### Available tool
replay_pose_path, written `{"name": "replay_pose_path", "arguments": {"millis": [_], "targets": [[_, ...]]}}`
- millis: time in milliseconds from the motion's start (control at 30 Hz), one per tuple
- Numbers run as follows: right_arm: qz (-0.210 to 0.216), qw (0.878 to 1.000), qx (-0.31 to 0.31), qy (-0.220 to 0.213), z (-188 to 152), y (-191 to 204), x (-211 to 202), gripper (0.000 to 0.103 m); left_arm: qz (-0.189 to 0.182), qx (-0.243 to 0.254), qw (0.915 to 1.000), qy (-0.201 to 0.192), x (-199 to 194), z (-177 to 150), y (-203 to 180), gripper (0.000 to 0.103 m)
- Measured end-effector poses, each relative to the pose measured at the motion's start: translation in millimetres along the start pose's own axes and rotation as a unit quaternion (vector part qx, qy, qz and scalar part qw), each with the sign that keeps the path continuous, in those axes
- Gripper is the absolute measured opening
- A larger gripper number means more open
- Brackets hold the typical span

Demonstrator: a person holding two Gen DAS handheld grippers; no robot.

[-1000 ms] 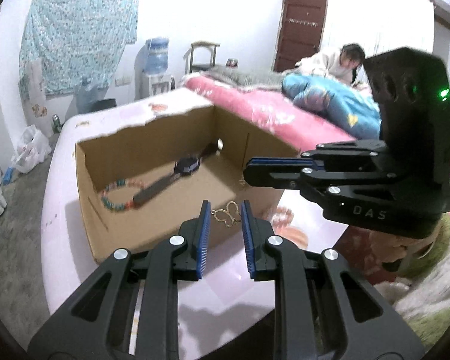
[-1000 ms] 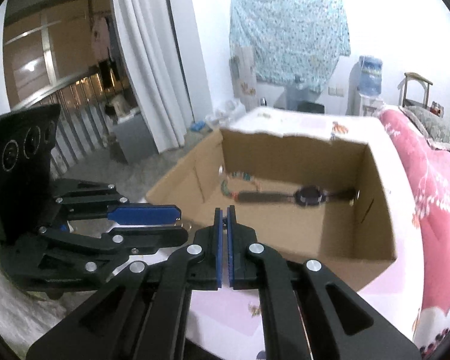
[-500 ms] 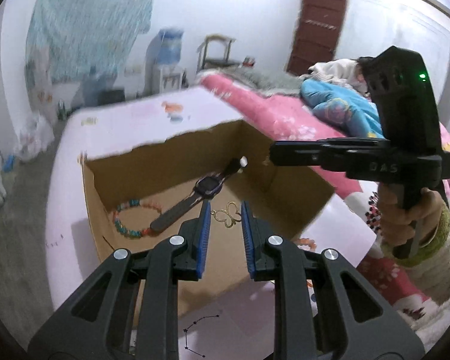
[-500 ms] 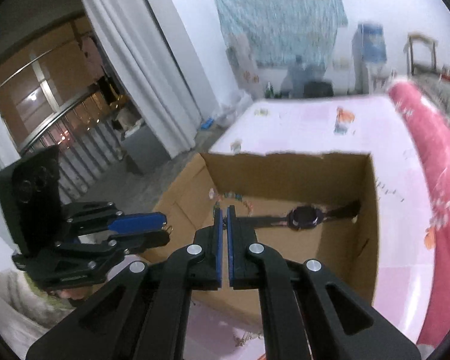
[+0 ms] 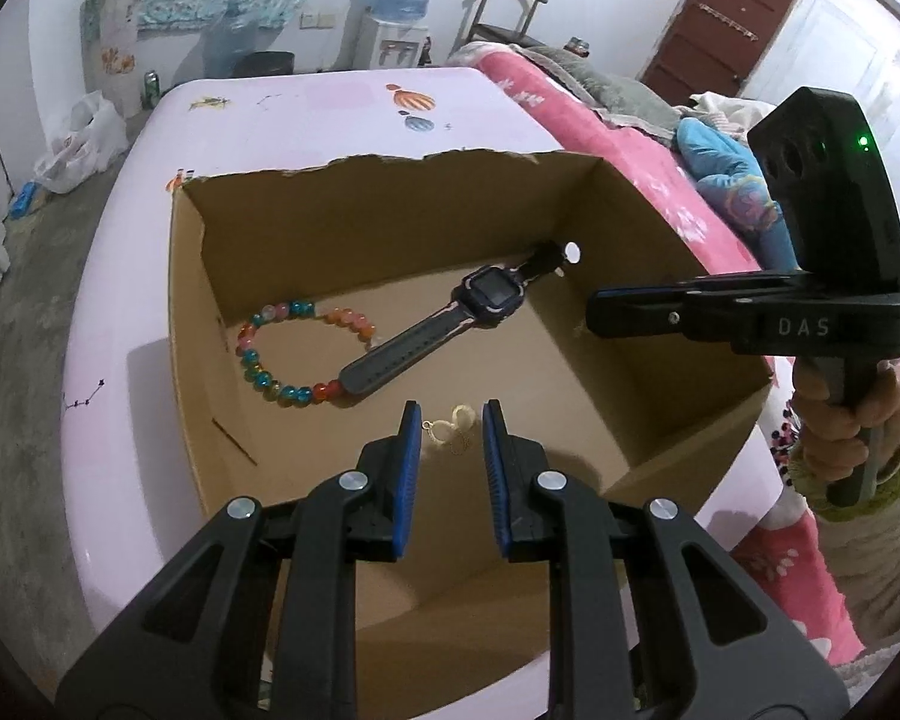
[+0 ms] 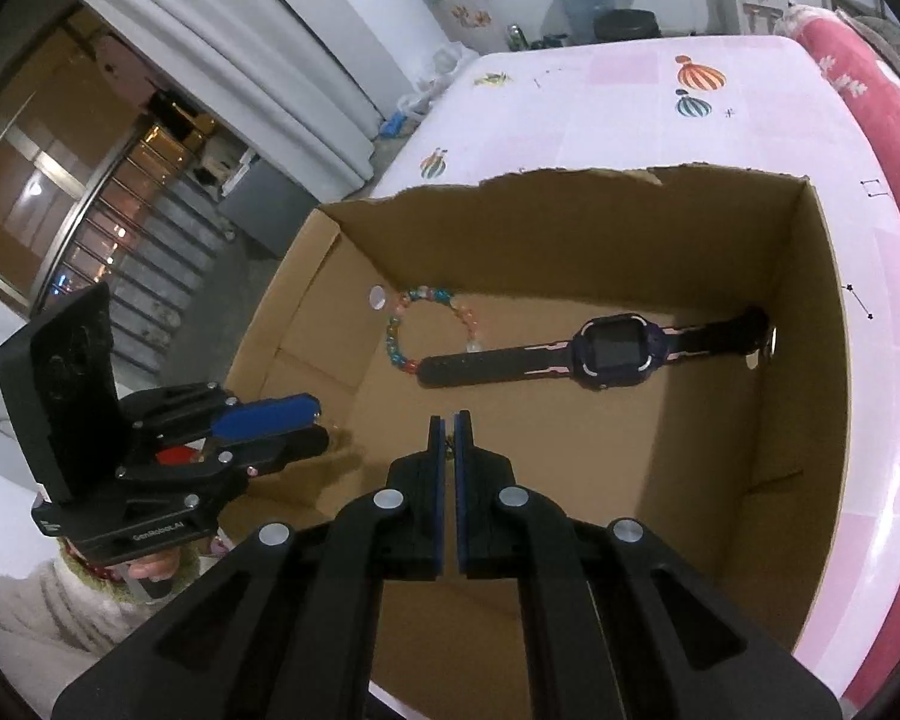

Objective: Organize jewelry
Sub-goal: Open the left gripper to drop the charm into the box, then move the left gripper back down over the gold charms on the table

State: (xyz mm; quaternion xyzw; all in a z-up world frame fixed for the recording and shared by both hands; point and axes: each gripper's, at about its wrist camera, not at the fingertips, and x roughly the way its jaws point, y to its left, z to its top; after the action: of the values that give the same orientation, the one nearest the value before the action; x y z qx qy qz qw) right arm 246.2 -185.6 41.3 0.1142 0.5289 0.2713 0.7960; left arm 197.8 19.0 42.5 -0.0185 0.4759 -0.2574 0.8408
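A plain brown cardboard box (image 5: 390, 222) sits on a pale pink tablecloth (image 5: 330, 102) printed with striped orange and teal balloons. Inside lie a multicoloured glass bead bracelet (image 5: 288, 354) in teal, orange and pink, and a dark purple-black wristwatch (image 6: 606, 354) with pink accents.

Soft, even indoor light — sharp centre, strong fisheye bending and dark vignette at edges.

Legible markings: "DAS" on the right hand-held gripper (image 5: 594, 315); "GenRobot.AI" on the left hand-held gripper (image 6: 315, 423) body, lower left.
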Motion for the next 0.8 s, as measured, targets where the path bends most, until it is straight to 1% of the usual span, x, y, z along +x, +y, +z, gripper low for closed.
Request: {"name": "replay_pose_path", "arguments": {"millis": [33, 100, 167, 300, 400, 467, 600, 700, 800], "targets": [[-0.001, 1.0, 0.003, 0.001, 0, -1, 1, 0.005, 0.003, -0.002, 1.0, 0.0, 0, 0, 1, 0.026], [-0.004, 1.0, 0.007, 0.0, 2, -3, 0, 0.012, 0.001, -0.003, 1.0, -0.004, -2, 2, 3, 0.026], [-0.003, 1.0, 0.013, -0.004, 2, -7, -2, 0.021, 0.004, -0.001, 1.0, -0.008, -5, 3, 2, 0.031], [-0.011, 1.0, 0.013, -0.013, 4, -8, -10, 0.026, 0.006, -0.004, 0.9996, -0.026, -15, 5, 4, 0.031], [-0.02, 0.999, 0.009, -0.027, 3, -7, -19, 0.033, 0.008, -0.006, 0.999, -0.043, -25, 7, 5, 0.031], [-0.028, 0.999, 0.007, -0.039, 2, -6, -28, 0.038, 0.01, -0.007, 0.9984, -0.055, -31, 7, 5, 0.031], [-0.038, 0.997, 0.005, -0.064, -3, -4, -47, 0.044, 0.012, -0.004, 0.9964, -0.084, -49, 4, 1, 0.031], [-0.048, 0.995, 0.004, -0.09, -12, -2, -67, 0.048, 0.013, 0.002, 0.9945, -0.104, -63, -4, -4, 0.031], [-0.052, 0.991, -0.003, -0.127, -30, 2, -93, 0.051, 0.008, 0.016, 0.9925, -0.121, -77, -17, -11, 0.032]]}}
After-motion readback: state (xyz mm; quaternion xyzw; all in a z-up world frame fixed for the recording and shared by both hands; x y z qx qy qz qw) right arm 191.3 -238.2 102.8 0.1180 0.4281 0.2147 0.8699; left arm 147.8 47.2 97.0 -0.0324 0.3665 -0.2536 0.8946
